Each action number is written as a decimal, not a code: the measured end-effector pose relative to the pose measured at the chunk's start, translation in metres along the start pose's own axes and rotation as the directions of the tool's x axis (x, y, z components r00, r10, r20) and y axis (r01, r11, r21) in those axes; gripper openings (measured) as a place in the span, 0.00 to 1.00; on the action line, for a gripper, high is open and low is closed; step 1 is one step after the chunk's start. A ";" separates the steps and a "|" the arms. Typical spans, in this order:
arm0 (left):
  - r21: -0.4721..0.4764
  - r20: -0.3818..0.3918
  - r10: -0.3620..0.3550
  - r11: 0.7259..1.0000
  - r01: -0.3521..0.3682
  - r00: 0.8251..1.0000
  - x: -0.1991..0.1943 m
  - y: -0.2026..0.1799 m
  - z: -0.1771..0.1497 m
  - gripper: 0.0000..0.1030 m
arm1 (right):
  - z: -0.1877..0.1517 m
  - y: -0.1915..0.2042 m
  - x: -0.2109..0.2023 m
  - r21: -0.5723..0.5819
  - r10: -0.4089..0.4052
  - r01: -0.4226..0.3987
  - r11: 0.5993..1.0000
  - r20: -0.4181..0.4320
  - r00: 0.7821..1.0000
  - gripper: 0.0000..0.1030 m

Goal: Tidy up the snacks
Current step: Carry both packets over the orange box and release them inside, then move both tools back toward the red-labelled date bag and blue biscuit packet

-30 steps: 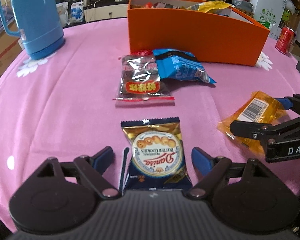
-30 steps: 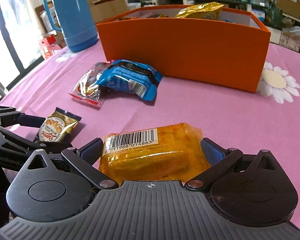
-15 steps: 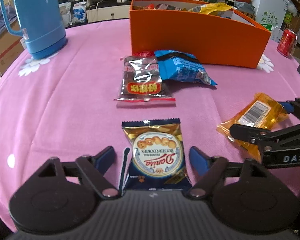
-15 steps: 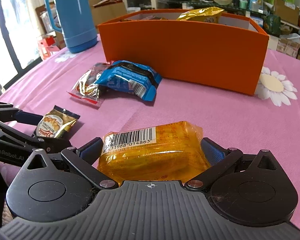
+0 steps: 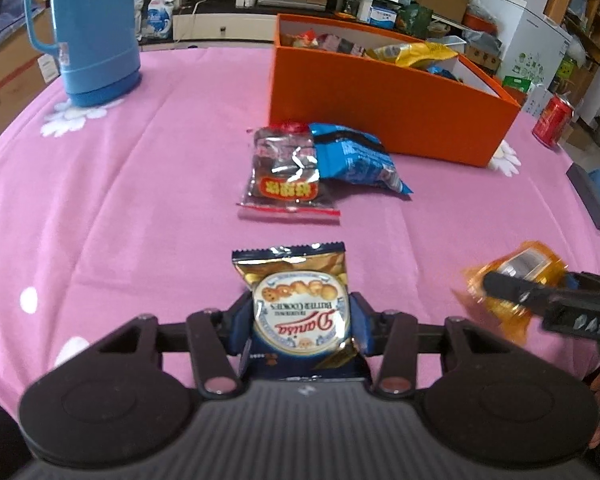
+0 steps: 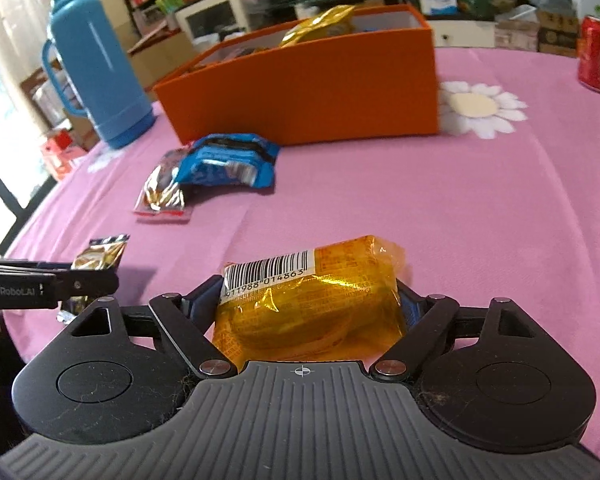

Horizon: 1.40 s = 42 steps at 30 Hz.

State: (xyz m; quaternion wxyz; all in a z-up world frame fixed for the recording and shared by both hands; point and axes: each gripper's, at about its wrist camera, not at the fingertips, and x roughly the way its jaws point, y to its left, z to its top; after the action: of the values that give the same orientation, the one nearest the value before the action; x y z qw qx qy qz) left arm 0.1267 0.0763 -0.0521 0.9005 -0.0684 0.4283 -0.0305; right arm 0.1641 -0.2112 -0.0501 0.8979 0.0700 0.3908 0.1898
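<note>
on the pink tablecloth (image 5: pixel 100 200), a blue thermos (image 5: pixel 96 32) stands at the far left. moving right, the left gripper (image 5: pixel 300 320) has its jaws clenched on a cookie packet (image 5: pixel 298 300), blue pads pressed to both its sides. beyond it lie a clear red-edged snack bag (image 5: pixel 288 172) and a blue snack bag (image 5: pixel 356 160), touching each other, just in front of the orange box (image 5: pixel 380 108) that already holds several packets. further right, the right gripper (image 6: pixel 310 304) is clamped around a yellow wrapped snack (image 6: pixel 312 296), barcode facing up. a red can (image 6: pixel 596 56) stands at the far right edge.
</note>
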 end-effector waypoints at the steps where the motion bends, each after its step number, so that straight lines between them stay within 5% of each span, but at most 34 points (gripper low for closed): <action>1: 0.000 0.012 -0.012 1.000 0.012 1.000 -0.003 0.000 0.005 0.45 | 0.006 -0.001 -0.006 0.011 0.011 -0.011 1.000 0.020 1.000 0.63; 6: 0.000 0.108 -0.053 0.999 0.053 0.993 -0.009 -0.001 0.070 0.46 | 0.078 0.000 -0.027 -0.031 0.026 -0.020 0.999 0.181 0.983 0.63; 11: 0.016 0.222 -0.045 0.999 0.043 0.974 0.015 -0.009 0.164 0.46 | 0.173 -0.004 0.001 -0.098 -0.025 0.058 0.994 0.309 0.951 0.64; 18: 0.038 0.182 -0.042 0.999 0.035 0.982 0.112 -0.028 0.242 0.46 | 0.243 -0.025 0.112 -0.089 -0.064 0.081 0.993 0.175 0.983 0.64; 21: 0.069 0.130 -0.039 0.997 0.031 0.991 0.152 -0.037 0.244 0.58 | 0.239 -0.035 0.150 -0.080 -0.047 0.053 0.995 0.075 0.996 0.73; 24: 0.111 0.143 -0.011 0.994 -0.005 0.990 0.162 -0.041 0.240 0.60 | 0.234 -0.025 0.154 -0.161 -0.068 0.082 0.984 0.087 0.994 0.76; 25: 0.100 0.134 -0.025 0.995 0.012 0.991 0.160 -0.038 0.241 0.68 | 0.235 -0.026 0.153 -0.154 -0.061 0.074 0.985 0.085 0.994 0.78; 28: 0.053 0.184 -0.062 0.997 0.053 0.981 0.129 -0.027 0.239 0.75 | 0.233 -0.032 0.135 -0.096 -0.040 0.053 0.994 0.131 0.991 0.78; 31: 0.060 0.279 -0.032 0.998 0.016 0.960 0.084 -0.026 0.224 0.95 | 0.220 -0.038 0.094 -0.055 -0.006 0.018 0.998 0.211 0.977 0.85; 34: 0.060 0.315 -0.021 0.998 0.003 0.949 0.048 -0.022 0.197 0.98 | 0.190 -0.042 0.050 -0.027 0.003 0.004 1.000 0.263 0.965 0.85; 42: 0.046 0.116 0.026 0.998 -0.032 0.993 0.041 -0.023 0.086 0.98 | 0.055 -0.074 0.007 0.176 -0.025 -0.003 0.984 0.158 0.987 0.85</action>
State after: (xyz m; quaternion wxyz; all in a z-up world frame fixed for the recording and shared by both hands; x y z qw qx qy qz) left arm 0.2196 0.0576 -0.0267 0.9255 -0.0422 0.3756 -0.0237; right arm 0.2297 -0.2751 -0.0374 0.9178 0.1616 0.3332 0.1434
